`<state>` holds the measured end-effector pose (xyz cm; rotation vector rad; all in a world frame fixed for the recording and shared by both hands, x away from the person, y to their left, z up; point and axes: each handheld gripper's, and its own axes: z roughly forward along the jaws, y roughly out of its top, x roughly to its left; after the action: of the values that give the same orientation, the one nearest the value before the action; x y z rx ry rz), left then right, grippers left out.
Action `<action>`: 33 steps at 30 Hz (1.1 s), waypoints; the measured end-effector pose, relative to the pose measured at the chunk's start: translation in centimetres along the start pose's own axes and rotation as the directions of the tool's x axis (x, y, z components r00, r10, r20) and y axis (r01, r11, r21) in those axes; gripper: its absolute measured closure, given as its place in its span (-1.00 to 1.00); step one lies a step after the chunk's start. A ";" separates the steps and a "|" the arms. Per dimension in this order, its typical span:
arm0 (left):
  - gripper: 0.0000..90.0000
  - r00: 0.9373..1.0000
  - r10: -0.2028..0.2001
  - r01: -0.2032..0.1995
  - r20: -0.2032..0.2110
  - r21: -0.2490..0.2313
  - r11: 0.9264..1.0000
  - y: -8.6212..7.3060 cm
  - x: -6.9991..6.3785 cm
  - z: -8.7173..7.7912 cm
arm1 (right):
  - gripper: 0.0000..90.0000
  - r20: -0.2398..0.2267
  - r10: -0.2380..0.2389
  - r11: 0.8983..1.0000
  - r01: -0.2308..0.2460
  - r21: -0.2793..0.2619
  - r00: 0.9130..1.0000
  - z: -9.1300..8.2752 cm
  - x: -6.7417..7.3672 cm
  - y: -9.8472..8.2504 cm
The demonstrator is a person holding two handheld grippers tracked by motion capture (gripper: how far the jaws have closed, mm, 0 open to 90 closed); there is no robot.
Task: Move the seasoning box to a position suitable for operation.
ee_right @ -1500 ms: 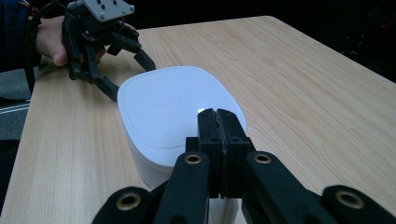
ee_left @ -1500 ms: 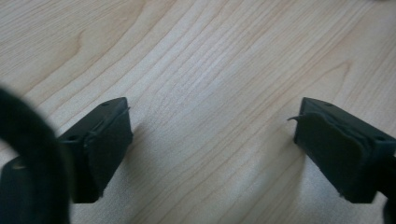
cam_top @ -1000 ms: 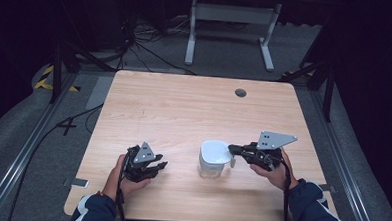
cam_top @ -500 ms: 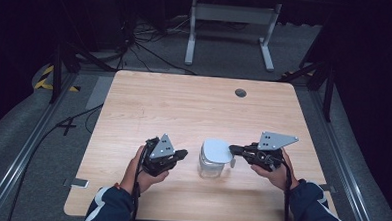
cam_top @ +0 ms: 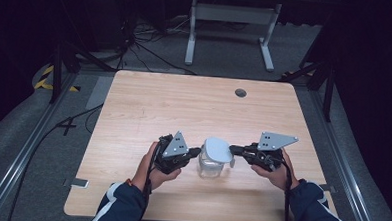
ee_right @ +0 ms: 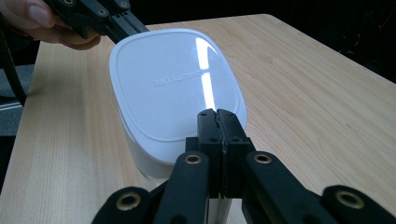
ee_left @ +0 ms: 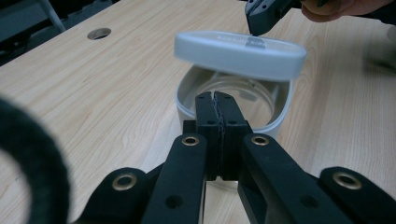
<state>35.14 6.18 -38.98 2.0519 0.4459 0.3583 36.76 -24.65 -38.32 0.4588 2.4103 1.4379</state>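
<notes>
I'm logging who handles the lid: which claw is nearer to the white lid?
Right. The right claw is clamped on the edge of the white lid, holding it tilted up, while the left claw grips the container's rim below it.

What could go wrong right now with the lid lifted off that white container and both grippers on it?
The right gripper pinches only the edge of the tilted lid, so the lid could slip and drop back onto the container. The left gripper seems to clamp just the near rim of the container; pulling could tip it on the table, though I can't tell whether anything is inside.
</notes>
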 end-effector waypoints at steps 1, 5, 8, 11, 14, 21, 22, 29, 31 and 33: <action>0.99 1.000 0.002 -0.002 0.002 -0.004 1.000 0.1 0.0 0.0 | 1.00 -0.001 -0.001 1.000 0.001 -0.002 1.000 0.0 0.0 0.0; 0.99 1.000 -0.004 0.004 0.015 -0.010 1.000 0.4 -0.2 0.4 | 1.00 -0.001 -0.003 1.000 0.003 -0.002 1.000 0.0 0.0 0.0; 0.99 1.000 0.004 -0.003 0.015 -0.021 1.000 0.7 -0.2 0.5 | 1.00 -0.001 -0.002 1.000 0.002 0.003 1.000 0.0 0.0 0.0; 0.99 1.000 0.009 -0.008 0.009 -0.024 1.000 1.0 -0.2 0.5 | 1.00 -0.003 -0.005 1.000 0.005 0.000 1.000 0.0 0.0 0.0; 0.99 1.000 0.009 -0.009 0.000 -0.020 1.000 1.1 -0.3 0.5 | 1.00 -0.005 -0.005 1.000 0.005 0.002 1.000 0.0 0.0 0.0; 0.99 1.000 0.008 -0.008 0.010 -0.032 0.999 1.7 -0.2 0.5 | 1.00 0.000 -0.006 1.000 0.006 0.011 1.000 -0.1 0.1 -0.2; 0.99 1.000 0.008 -0.008 0.010 -0.032 0.999 1.7 -0.2 0.5 | 1.00 0.000 -0.006 1.000 0.006 0.011 1.000 -0.1 0.1 -0.2; 0.99 0.998 0.035 -0.033 0.043 -0.037 0.999 3.4 -0.2 1.0 | 1.00 0.003 -0.010 1.000 0.010 0.026 1.000 -0.4 0.4 -0.5; 0.99 0.998 0.048 -0.046 0.048 -0.034 0.998 3.9 -0.2 1.3 | 1.00 0.009 -0.010 1.000 0.009 0.030 1.000 -0.6 0.5 -0.6; 0.99 0.997 0.057 -0.055 0.055 -0.035 0.998 4.3 -0.3 1.4 | 1.00 0.011 -0.003 1.000 0.003 0.029 1.000 -0.8 0.5 -0.7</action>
<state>36.18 2.96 -35.96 2.0395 0.3465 0.3385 35.86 -25.39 -38.57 0.4683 2.4251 1.3967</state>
